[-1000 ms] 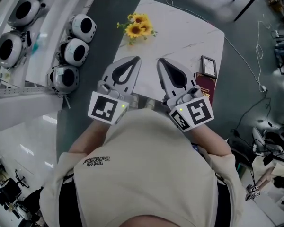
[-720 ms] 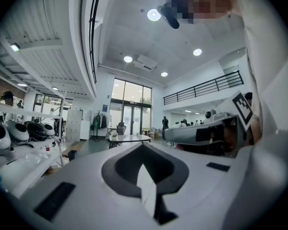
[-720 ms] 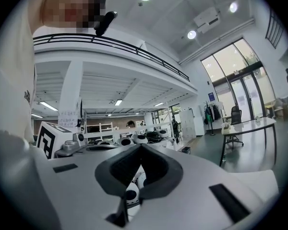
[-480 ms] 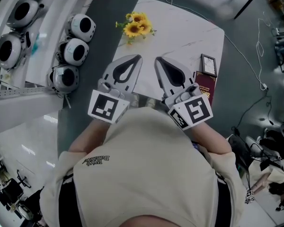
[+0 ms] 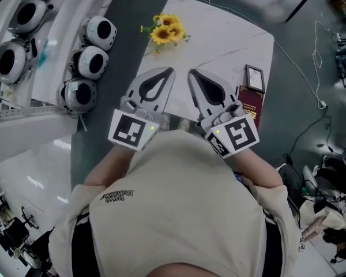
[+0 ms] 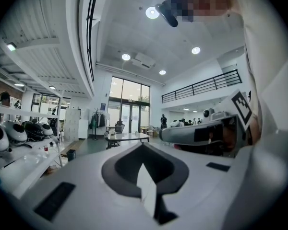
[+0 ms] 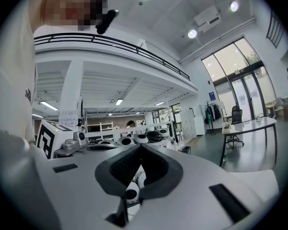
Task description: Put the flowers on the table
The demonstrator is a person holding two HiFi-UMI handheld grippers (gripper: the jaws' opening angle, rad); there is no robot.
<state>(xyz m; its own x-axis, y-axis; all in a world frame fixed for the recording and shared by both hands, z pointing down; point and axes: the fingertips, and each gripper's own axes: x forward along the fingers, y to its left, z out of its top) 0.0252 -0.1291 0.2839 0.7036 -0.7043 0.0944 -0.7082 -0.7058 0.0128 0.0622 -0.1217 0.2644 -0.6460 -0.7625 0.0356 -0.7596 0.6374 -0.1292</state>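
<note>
– Starting at the left, what lies where?
– Three white rounded shells with dark faces (image 5: 91, 63) sit beside the white marble-look surface (image 5: 219, 45). At its far left corner lies the small bunch of yellow sunflowers with green leaves (image 5: 167, 32), already resting on it. Nearer, the left gripper (image 5: 167, 74) and the right gripper (image 5: 194, 75) hang side by side over the near edge, both well short of the bunch. At the right edge lie a small dark-framed picture (image 5: 254, 79) and a dark red book (image 5: 251, 105).
– And the jaws?
– Pressed together on both grippers, with nothing between them.
– How would the bunch handle, if it needs moving?
– Light and floppy, I judge. The petals would crush easily and the heads would droop. I would take the stems low, beneath the blooms, with a gentle pinch, though the stems are too small to make out well from here.
</note>
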